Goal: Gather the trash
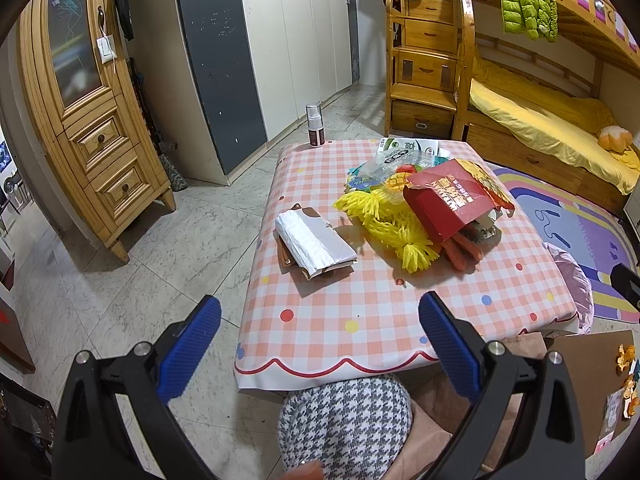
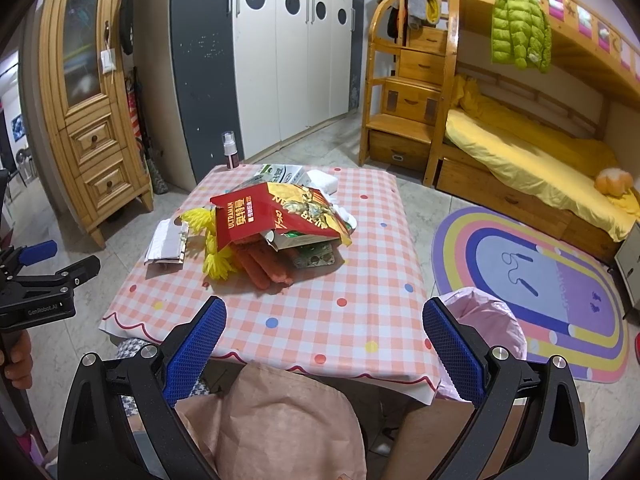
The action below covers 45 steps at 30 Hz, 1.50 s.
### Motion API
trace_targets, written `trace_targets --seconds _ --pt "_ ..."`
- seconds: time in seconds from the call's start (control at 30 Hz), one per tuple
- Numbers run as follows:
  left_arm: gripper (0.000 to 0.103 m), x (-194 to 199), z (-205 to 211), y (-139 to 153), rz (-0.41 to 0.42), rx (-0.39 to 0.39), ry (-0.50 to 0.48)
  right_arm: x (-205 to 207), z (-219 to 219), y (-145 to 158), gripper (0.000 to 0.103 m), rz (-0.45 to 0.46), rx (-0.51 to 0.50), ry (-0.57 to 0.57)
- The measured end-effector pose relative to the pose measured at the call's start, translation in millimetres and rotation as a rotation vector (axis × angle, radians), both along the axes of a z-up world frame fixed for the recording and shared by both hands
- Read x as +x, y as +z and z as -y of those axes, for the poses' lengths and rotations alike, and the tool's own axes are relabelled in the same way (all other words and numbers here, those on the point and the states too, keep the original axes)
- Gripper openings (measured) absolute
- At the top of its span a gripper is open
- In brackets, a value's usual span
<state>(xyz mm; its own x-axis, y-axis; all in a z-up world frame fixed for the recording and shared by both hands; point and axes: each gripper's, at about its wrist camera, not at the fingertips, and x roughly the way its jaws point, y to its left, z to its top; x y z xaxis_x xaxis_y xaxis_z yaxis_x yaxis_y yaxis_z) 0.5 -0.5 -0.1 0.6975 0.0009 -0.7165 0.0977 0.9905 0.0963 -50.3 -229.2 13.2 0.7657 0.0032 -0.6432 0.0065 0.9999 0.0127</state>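
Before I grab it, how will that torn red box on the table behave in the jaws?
The red box is probably light and flimsy: its torn flap gapes open, so it may crush or bend. Wrappers under its open end could spill or stay behind. It leans on yellow netting, which might shift too.

The red box covers most of the pile; the packets under its flap can't be made out. The cartons behind show only their tops, print too small to read. The pink bag sits half behind the table edge. Orange scraps run off the right border, blurred.
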Motion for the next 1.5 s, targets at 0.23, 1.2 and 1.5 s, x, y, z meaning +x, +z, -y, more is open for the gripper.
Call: trace_targets --seconds 0.23,1.2,1.5 --pt "0.096 0.1 -0.1 0.0 -0.001 0.000 0.001 -0.3 0.2 -0.7 0.098 -0.002 -0.001 0.000" --pt "0.096 -0.9 2.1 -4.2 -0.004 0.001 -0.001 -0.3 -0.2 -1.5 0.098 -0.003 0.000 -0.001" --pt "0.096 -0.7 2.2 -4.2 -0.005 0.001 -0.001 -0.1 -1.3 -3.3 0.098 -0.004 -0.001 -0.001"
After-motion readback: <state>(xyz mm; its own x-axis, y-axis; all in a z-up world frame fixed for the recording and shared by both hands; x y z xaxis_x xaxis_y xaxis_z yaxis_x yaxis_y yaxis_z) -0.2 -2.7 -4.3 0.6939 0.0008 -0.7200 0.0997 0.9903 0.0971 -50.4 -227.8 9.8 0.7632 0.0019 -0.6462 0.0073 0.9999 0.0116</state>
